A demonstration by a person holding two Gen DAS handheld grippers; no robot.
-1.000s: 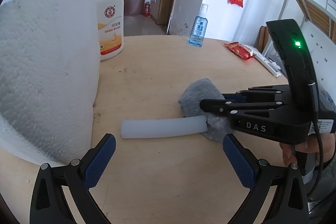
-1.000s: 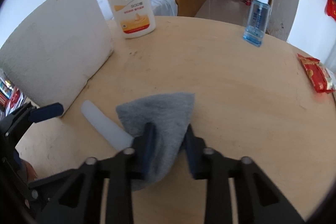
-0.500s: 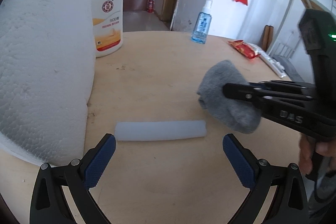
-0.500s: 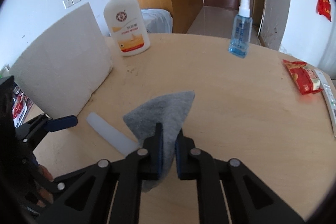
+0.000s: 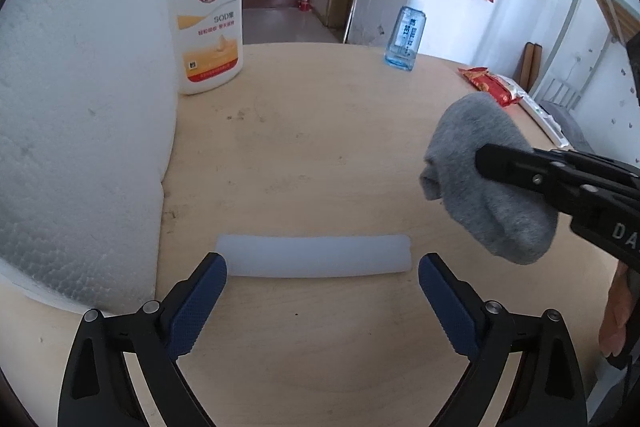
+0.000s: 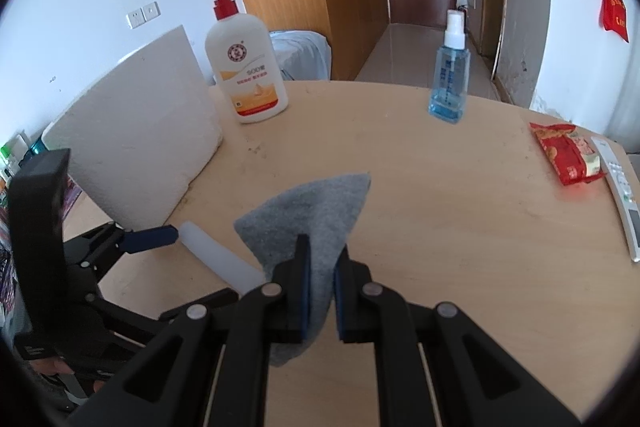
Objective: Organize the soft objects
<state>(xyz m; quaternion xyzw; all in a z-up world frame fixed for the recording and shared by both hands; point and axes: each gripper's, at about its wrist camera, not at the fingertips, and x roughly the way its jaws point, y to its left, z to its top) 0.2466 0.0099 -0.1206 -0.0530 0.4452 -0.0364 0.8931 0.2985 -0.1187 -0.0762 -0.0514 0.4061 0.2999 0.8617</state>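
Right claw (image 6: 322,267) nearly closed, pads pinching a grey sock (image 6: 310,215); the sock hangs clear of the tabletop (image 6: 460,227), limp, fuzzy knit, one corner pointing to 1 o'clock in the right wrist view. Left claw (image 5: 322,283) wide open, holds nothing, blue textured pads on either side of a white foam tube (image 5: 314,255) lying flat on the tabletop, just short of it. In the left wrist view the sock is at 3 o'clock, apart from the tube. White foam block (image 5: 80,107) stands at 9 o'clock, pebbled surface, close to the tube's left end. Lotion pump bottle (image 5: 210,23) at 11 o'clock, blue spray bottle (image 5: 406,35) at 1, red snack packet (image 5: 488,85) at 2. Light wood tabletop, scuffed.
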